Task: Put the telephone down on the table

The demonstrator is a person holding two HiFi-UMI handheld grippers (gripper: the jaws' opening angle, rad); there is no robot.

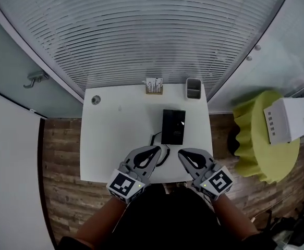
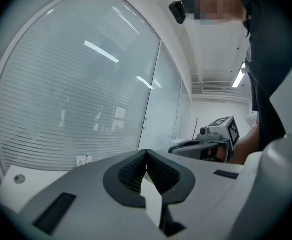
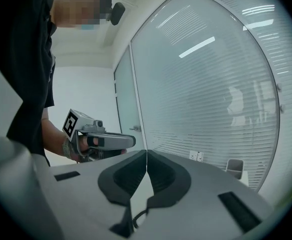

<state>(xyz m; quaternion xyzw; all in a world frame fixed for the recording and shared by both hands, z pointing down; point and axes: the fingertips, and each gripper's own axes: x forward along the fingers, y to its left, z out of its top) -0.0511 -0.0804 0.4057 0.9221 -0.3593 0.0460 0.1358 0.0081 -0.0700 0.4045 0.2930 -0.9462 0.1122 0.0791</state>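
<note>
The black telephone lies flat near the middle of the white table, and its dark cord curls toward the near edge. My left gripper hovers over the table's near edge, just left of the cord, shut and holding nothing. My right gripper is beside it on the right, also shut and holding nothing. Both tips stay short of the telephone. The left gripper view has its shut jaws and the right gripper beyond. In the right gripper view, past the shut jaws, the left gripper shows.
At the table's far edge stand a small wooden card holder and a grey cup. A round grommet sits at the far left corner. A yellow-green stool carrying a white box stands to the right. Behind is a glass wall with blinds.
</note>
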